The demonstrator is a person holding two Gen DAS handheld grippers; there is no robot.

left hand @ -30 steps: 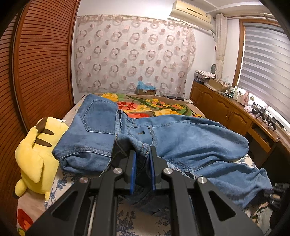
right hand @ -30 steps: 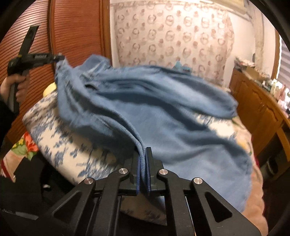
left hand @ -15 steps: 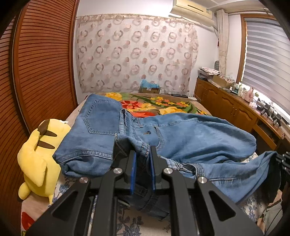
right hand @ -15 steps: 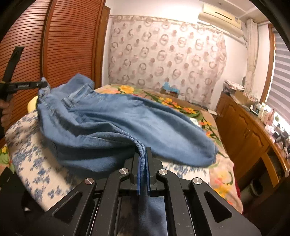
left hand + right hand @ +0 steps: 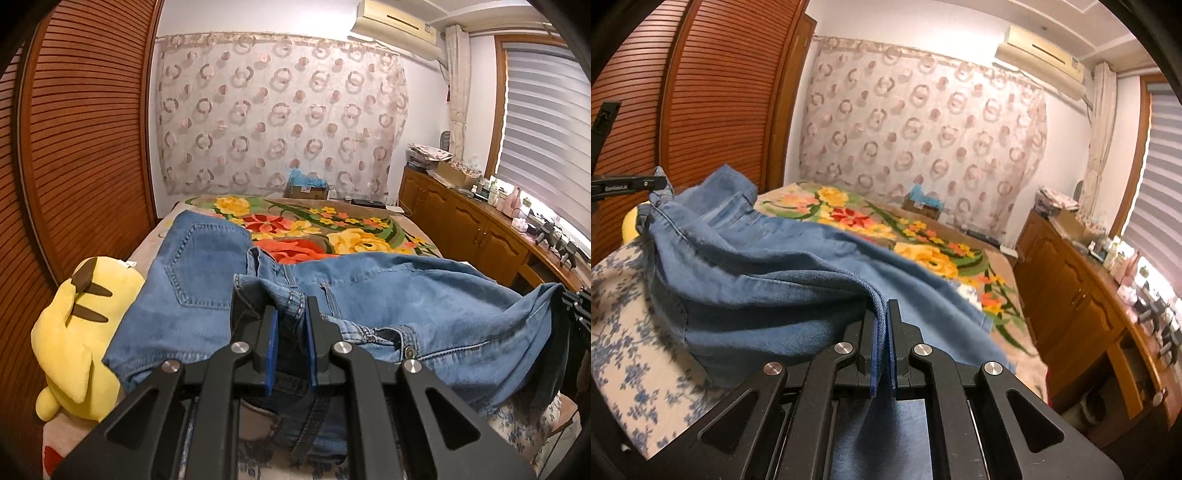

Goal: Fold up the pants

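The pair of faded blue denim jeans (image 5: 388, 295) lies across the near end of the bed (image 5: 369, 221), waist toward the left edge, legs running to the right edge. A yellow plush toy with black-tipped ears (image 5: 77, 332) sits beside the waist at the left edge.

Left gripper (image 5: 289, 343): jaws nearly together, pinching a bunched fold of waistband denim between the blue pads. Right gripper (image 5: 882, 350): jaws pressed together on the hem end of a leg, which is lifted clear of the blue-flowered white cover (image 5: 631, 325) at the near edge of the bed.

Step in hand, as judged: both ends are gripped and the garment is held stretched between them, ahead of a lengthwise or end-to-end fold. No fold is completed; the legs are rumpled and not aligned.

Next move calls for carrying the hem end across toward the waist while the left grip holds firm, keeping the cloth taut so the layers land square.

Risk: the thick waistband bunch may slip.
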